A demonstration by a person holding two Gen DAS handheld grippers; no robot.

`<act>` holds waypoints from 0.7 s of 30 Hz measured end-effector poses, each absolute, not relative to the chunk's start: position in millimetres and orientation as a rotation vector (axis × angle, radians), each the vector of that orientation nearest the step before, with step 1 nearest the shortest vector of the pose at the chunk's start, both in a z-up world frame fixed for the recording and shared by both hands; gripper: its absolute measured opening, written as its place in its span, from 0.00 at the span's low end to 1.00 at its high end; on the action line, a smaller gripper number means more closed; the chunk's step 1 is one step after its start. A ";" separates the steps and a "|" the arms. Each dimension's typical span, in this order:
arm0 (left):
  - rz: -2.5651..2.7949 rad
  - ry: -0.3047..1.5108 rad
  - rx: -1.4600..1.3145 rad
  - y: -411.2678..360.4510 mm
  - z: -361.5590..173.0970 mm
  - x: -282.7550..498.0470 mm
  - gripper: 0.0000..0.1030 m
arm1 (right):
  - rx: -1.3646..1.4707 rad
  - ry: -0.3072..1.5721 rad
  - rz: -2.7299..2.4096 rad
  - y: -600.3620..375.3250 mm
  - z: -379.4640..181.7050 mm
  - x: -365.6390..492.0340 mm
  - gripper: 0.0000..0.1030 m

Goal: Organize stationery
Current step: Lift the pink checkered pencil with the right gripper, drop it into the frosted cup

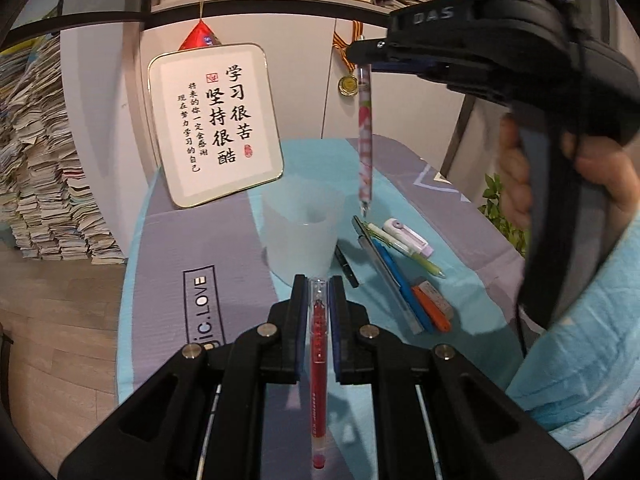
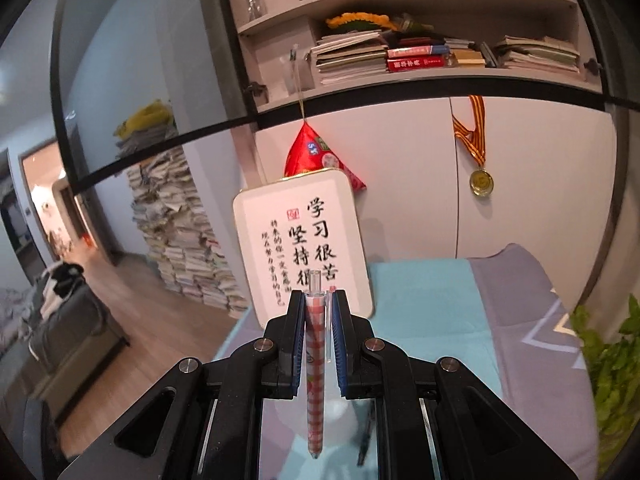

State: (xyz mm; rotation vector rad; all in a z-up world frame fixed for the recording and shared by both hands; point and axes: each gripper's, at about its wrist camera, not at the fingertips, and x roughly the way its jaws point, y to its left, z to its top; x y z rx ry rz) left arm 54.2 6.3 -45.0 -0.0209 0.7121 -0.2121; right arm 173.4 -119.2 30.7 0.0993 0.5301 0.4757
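Now I am holding a red pen [image 1: 319, 344] in my left gripper [image 1: 319, 280] and a checked pen [image 2: 316, 360] in my right gripper [image 2: 318, 294], both clamped; the cup [image 1: 300, 232] is looking empty, and several pens [image 1: 400, 272] are waiting on the table [image 1: 224, 240].

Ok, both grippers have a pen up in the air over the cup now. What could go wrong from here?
1. The right gripper pinches the checked pen only near its top, so it may swing and miss the cup.
2. The cup looks light; a pen tip catching its rim could tip it.
3. The left gripper and its red pen are close to the cup too; the grippers could collide.
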 end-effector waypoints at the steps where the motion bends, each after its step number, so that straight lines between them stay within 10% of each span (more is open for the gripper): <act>1: -0.209 0.714 -0.021 7.5 -45.3 54.3 0.08 | 0.099 0.528 0.471 -117.1 29.6 176.4 0.13; 21: -0.208 0.718 -0.031 19.1 -44.5 61.2 0.08 | 0.070 0.580 0.469 -102.6 -10.7 200.6 0.13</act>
